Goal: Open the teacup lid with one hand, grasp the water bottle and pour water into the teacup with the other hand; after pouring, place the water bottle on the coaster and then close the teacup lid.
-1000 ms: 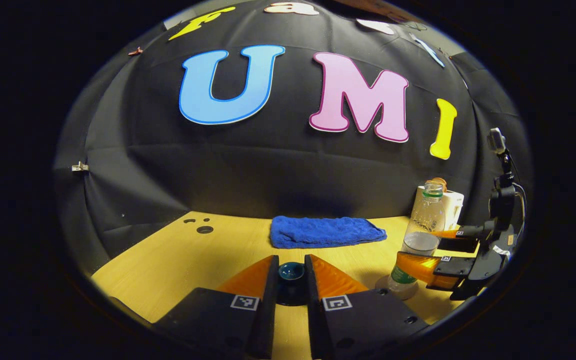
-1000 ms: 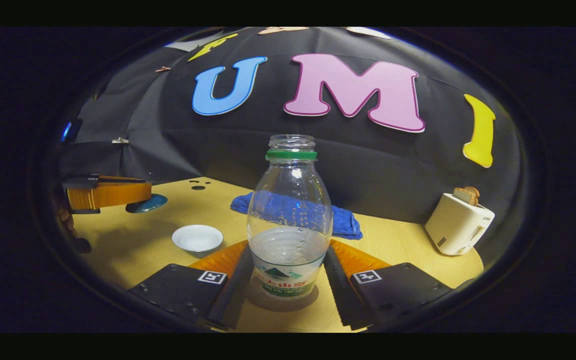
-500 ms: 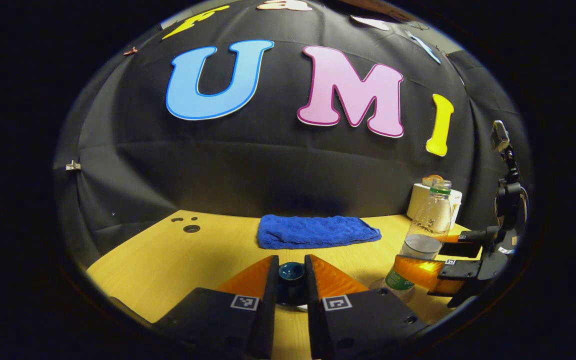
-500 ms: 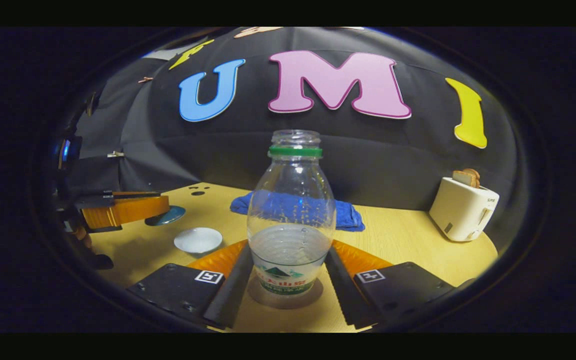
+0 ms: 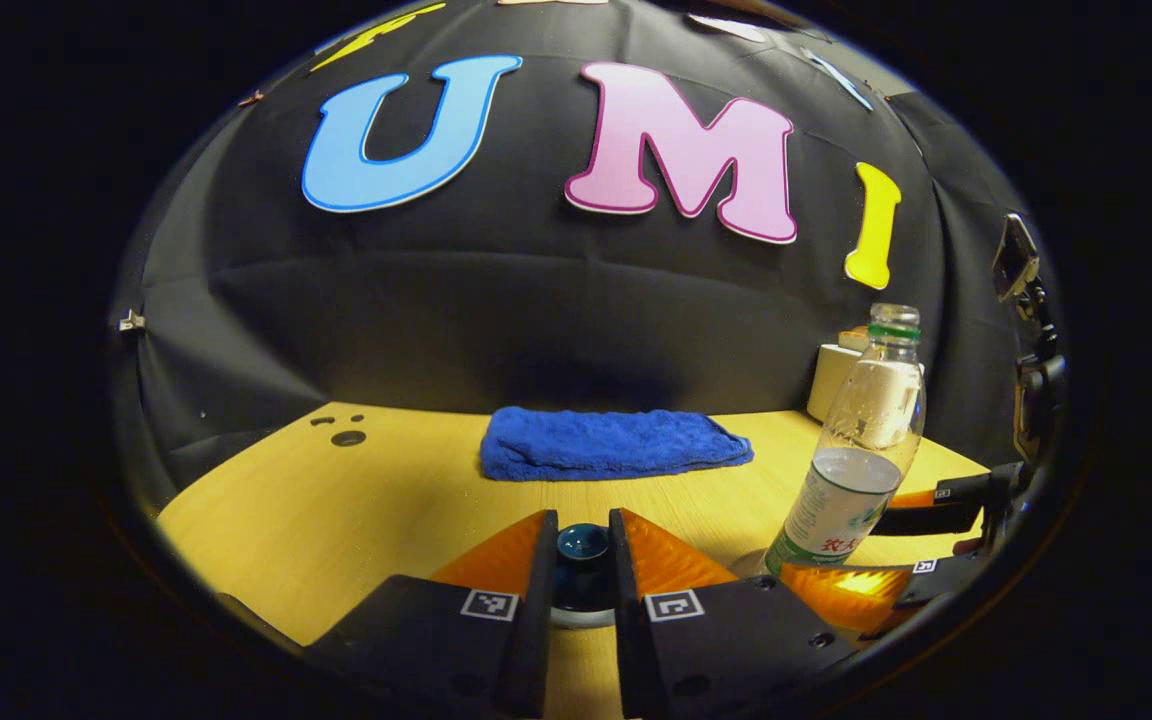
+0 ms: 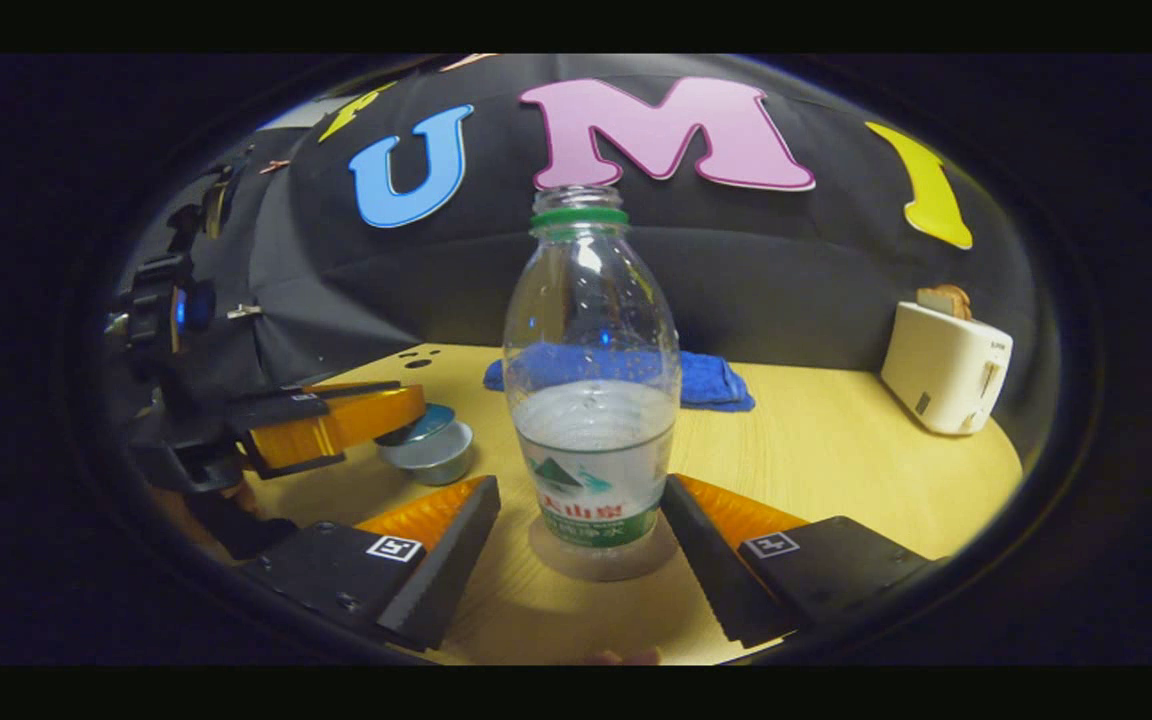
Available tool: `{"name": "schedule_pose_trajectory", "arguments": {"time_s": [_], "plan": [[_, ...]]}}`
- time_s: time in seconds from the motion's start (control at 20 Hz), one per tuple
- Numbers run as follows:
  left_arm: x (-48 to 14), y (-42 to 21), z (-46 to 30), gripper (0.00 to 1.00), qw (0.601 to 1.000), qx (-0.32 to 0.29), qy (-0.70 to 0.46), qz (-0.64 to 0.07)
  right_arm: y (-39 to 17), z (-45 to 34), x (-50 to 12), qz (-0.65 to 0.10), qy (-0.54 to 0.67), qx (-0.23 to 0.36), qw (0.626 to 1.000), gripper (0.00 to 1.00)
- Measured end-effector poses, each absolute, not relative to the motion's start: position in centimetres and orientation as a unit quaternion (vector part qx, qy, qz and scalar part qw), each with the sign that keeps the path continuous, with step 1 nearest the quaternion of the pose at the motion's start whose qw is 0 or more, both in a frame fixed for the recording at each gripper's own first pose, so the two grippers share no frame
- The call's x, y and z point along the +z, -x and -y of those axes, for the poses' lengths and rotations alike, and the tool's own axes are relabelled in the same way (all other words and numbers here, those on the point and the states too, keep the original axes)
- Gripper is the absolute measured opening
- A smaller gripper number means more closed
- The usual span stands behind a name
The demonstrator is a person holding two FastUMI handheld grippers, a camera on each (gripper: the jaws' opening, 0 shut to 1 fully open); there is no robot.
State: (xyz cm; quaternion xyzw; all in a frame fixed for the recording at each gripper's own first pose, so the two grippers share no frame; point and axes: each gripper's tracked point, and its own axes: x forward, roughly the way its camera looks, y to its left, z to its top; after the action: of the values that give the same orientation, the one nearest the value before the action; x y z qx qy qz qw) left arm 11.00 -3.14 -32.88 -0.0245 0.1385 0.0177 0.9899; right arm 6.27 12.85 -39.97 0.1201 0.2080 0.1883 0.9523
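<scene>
Lid [image 5: 582, 543] pinched by its knob between the nearly closed left tongs [image 5: 582, 562], over the teacup on the bench [image 5: 356, 500]; best lowered straight and level, let go only once seated. From the right gripper view: right tongs [image 6: 581, 510] spread wide, clear of the water bottle [image 6: 591, 400], upright on the coaster [image 6: 603, 558]; teacup [image 6: 433, 455] under the lid, just beside.
</scene>
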Motion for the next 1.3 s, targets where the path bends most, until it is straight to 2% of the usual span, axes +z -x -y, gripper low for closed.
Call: {"name": "schedule_pose_trajectory", "arguments": {"time_s": [0.25, 0.7, 0.75, 0.85, 0.9, 0.95, 1.0, 1.05, 1.1, 1.15, 1.25, 1.3], "plan": [[-34.0, -11.5, 3.4, 0.31, 0.988, 0.019, 0.014, -0.149, -4.3, -12.2, -41.6, -0.232, -0.107, 0.192, 0.948, 0.99], [-34.8, -11.5, 3.4, 0.32, 0.989, 0.024, -0.008, -0.149, -4.0, -11.5, -41.6, -0.233, -0.086, 0.194, 0.949, 0.99], [-34.8, -11.5, 3.4, 0.37, 0.989, 0.025, -0.010, -0.148, -3.8, -11.4, -41.5, -0.233, -0.084, 0.195, 0.949, 0.93], [-34.8, -11.5, 3.4, 0.35, 0.989, 0.027, -0.013, -0.147, -3.6, -11.2, -41.3, -0.233, -0.081, 0.196, 0.949, 0.93], [-34.7, -11.5, 3.3, 0.35, 0.988, 0.031, -0.016, -0.147, -3.6, -11.1, -41.1, -0.231, -0.080, 0.194, 0.950, 1.00], [-34.9, -11.4, 3.3, 0.41, 0.988, 0.029, -0.016, -0.150, -3.6, -10.8, -40.7, -0.230, -0.081, 0.192, 0.951, 0.96], [-34.8, -11.2, 3.6, 0.52, 0.988, 0.023, -0.012, -0.152, -3.6, -10.5, -40.2, -0.227, -0.084, 0.188, 0.952, 0.92], [-34.3, -10.8, 4.0, 0.63, 0.988, 0.018, -0.005, -0.151, -3.6, -10.3, -39.6, -0.225, -0.089, 0.185, 0.953, 0.93], [-33.7, -10.4, 4.3, 0.72, 0.989, 0.014, 0.005, -0.149, -3.7, -10.0, -38.8, -0.222, -0.092, 0.182, 0.953, 0.99], [-33.0, -9.8, 4.5, 0.81, 0.989, 0.012, 0.013, -0.149, -3.8, -9.6, -37.8, -0.218, -0.091, 0.178, 0.955, 0.99], [-31.3, -8.4, 4.6, 0.93, 0.988, 0.011, 0.016, -0.155, -3.9, -8.5, -35.3, -0.206, -0.081, 0.168, 0.961, 0.99], [-30.3, -7.7, 4.5, 0.94, 0.987, 0.011, 0.012, -0.159, -4.0, -8.1, -33.8, -0.199, -0.078, 0.165, 0.963, 0.99]]}}
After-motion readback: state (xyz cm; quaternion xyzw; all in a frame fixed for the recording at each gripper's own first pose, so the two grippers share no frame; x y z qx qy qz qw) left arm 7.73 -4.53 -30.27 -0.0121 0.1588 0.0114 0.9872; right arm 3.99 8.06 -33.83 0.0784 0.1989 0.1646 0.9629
